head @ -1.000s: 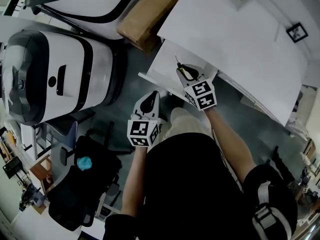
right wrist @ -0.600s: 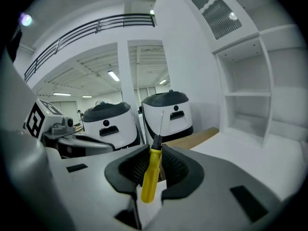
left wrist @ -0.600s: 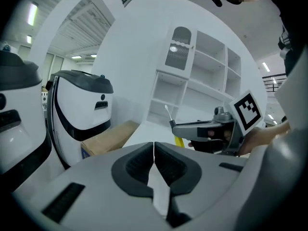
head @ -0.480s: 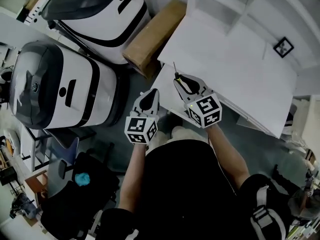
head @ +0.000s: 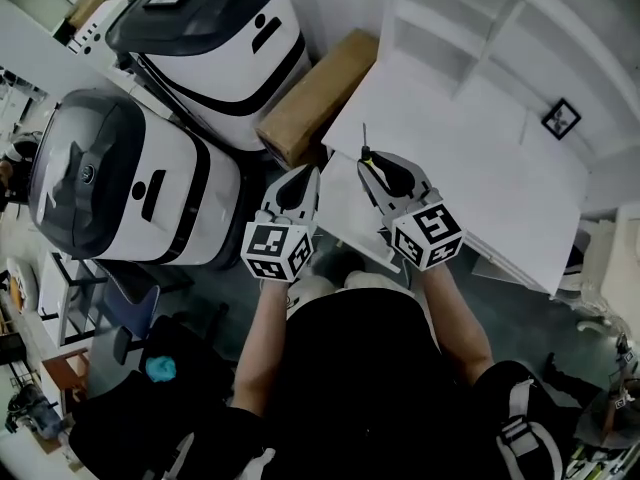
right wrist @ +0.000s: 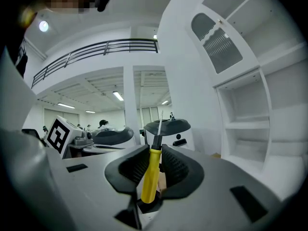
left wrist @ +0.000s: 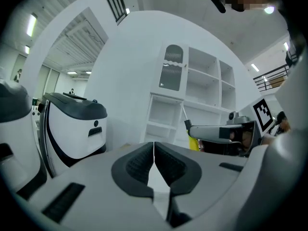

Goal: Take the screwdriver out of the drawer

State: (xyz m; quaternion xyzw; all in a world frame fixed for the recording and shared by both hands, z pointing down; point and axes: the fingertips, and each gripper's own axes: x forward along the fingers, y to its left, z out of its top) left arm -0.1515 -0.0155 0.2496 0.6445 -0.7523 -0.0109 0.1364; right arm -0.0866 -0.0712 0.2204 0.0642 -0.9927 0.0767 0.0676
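A screwdriver with a yellow plastic handle, black collar and thin metal shaft point(right wrist: 150, 177) is being clamped between the ribbed black pads of the right gripper point(right wrist: 155, 160), whose jaws are being kept apart only by the handle's width. In the right gripper view its long axis is lying almost along the jaws. The butt of the handle is sitting deep toward the gripper's body, and the shaft is pointing forward and slightly up past the fingertips.

In the head view the screwdriver point(head: 366, 151) is being held clear above the open white drawer point(head: 345, 213), which is lying below the right gripper point(head: 375, 168) and on the person's side of it. The flat white top of the cabinet point(head: 460, 148) is lying just ahead of the shaft's tip.

The left gripper point(left wrist: 154, 150) is being held just beside the right one, on its left. Its jaws are pressed together with nothing between them.

The extraction is judged all but done. Because the bare tip is leading, any coming move toward the cabinet is judged to turn on that forward-pointing axis.
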